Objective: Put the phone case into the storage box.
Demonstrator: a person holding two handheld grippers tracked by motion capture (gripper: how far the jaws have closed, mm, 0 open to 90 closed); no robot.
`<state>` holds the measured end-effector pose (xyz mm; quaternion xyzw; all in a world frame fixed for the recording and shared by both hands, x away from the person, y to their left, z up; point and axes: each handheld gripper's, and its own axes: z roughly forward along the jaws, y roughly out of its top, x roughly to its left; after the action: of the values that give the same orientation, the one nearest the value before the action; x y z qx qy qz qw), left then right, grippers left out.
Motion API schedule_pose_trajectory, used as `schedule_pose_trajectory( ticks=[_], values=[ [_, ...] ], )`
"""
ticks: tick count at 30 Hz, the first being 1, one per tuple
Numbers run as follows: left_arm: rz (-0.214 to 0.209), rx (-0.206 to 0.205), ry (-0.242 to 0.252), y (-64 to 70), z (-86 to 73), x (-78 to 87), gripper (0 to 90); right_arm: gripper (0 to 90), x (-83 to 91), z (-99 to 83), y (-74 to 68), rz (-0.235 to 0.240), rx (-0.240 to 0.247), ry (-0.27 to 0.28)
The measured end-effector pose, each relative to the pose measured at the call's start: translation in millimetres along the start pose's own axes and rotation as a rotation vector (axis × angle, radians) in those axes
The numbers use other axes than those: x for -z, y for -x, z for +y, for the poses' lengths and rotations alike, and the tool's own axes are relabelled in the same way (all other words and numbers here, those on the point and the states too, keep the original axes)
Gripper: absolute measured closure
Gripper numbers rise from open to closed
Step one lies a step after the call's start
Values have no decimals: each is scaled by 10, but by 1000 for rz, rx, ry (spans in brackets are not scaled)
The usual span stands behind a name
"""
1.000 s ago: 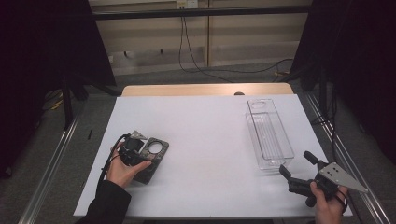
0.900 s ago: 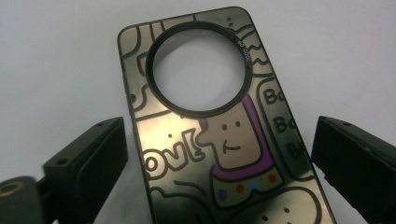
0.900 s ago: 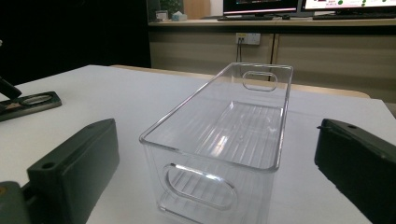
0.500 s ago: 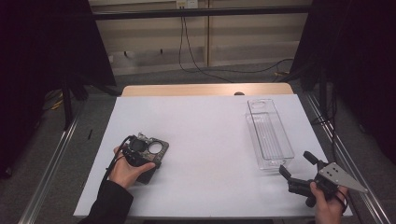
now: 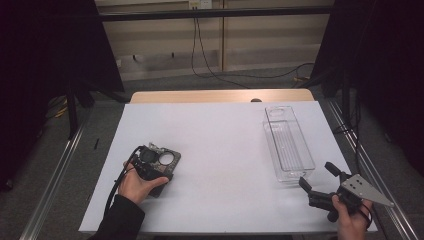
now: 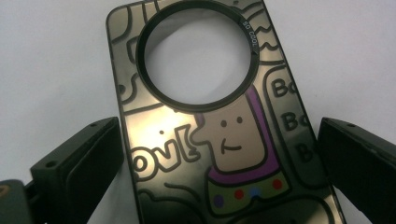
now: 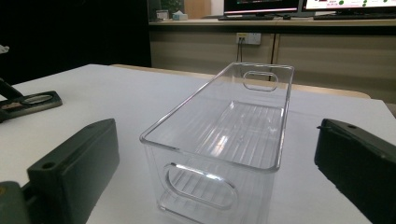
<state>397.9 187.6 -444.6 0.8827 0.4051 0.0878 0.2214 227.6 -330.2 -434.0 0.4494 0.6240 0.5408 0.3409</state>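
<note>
While my left tool (image 5: pixel 150 167) hangs wide open over the phone case (image 6: pixel 219 126), its jaws sit on either side without touching, and the case's bottom end is cut off. It lies near the counter's (image 5: pixel 220 145) left edge. My right tool (image 5: pixel 322 192), open and empty, points at the clear bin (image 7: pixel 224 140). Lots of bare room lies between.

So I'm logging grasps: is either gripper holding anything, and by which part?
Nothing is held. The left gripper has its jaws open astride the dark cartoon-printed phone case with a round hole; the right gripper is open before the clear plastic bin.
</note>
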Motion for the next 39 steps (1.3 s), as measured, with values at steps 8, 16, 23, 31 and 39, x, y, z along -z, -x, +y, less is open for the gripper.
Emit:
schedule_pose_trajectory(
  ticks=[8, 16, 23, 31, 39],
  values=[
    [14, 21, -11, 25, 16, 11, 55, 0, 0, 0, 0, 0, 0, 0],
    [16, 29, -33, 36, 38, 37, 86, 0, 0, -2, 3, 1, -2, -3],
    [8, 33, -26, 20, 33, 60, 123, 0, -2, -3, 6, 0, -1, -3],
    [-17, 72, -1, -19, 21, 86, 124, 0, -2, -1, 7, 0, 0, -3],
    [-64, 86, 42, 1, -3, 105, 124, 0, -3, -3, 9, 0, -2, -3]
  ],
)
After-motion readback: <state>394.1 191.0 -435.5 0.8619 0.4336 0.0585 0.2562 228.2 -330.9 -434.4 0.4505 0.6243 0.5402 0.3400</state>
